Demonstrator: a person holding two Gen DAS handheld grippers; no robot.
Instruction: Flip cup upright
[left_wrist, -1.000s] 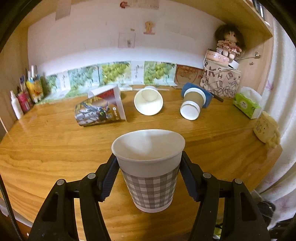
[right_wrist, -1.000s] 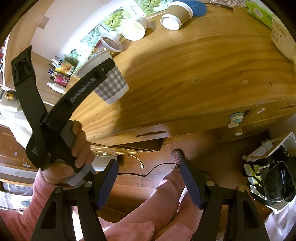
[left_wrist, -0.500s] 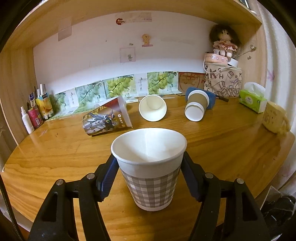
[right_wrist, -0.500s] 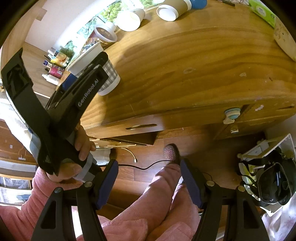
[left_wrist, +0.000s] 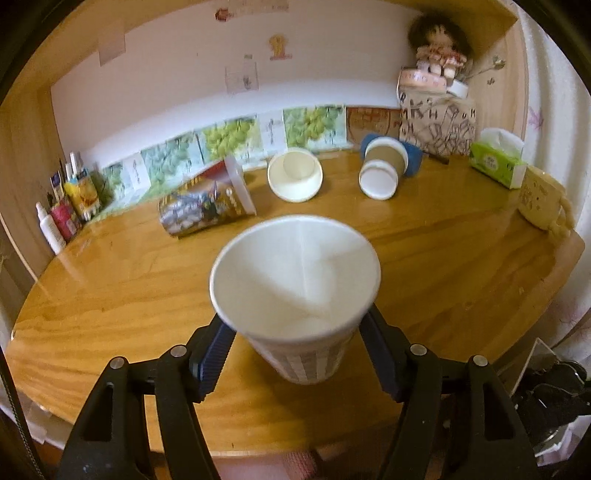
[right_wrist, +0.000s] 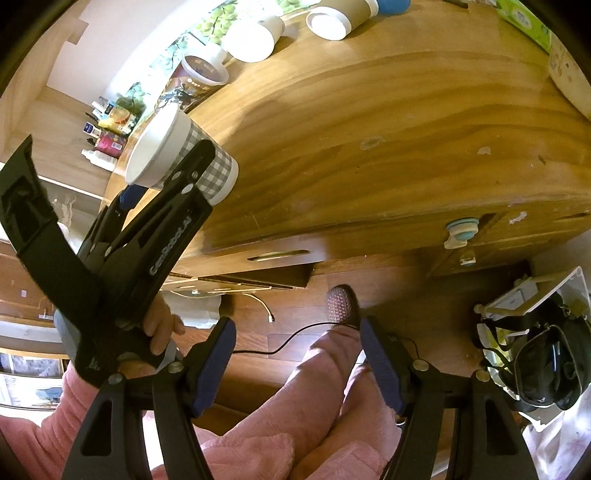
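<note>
One cup in hand: I hold the checked cup (left_wrist: 295, 291) mouth-up in my left gripper (left_wrist: 295, 350), jaws clamped on its sides, above the table (left_wrist: 461, 266).
Right-wrist view: my right gripper (right_wrist: 297, 354) hangs apart and empty below the table edge; cup off the wood.
Step, I judge: lower, seat base flat, release.

Left wrist view sits low at the near edge of the round wooden desk (left_wrist: 443, 266), facing the white back wall (left_wrist: 332, 74). Right wrist view hangs off that edge, angled down toward the dark wood floor (right_wrist: 295, 325). Both share the desktop.
</note>
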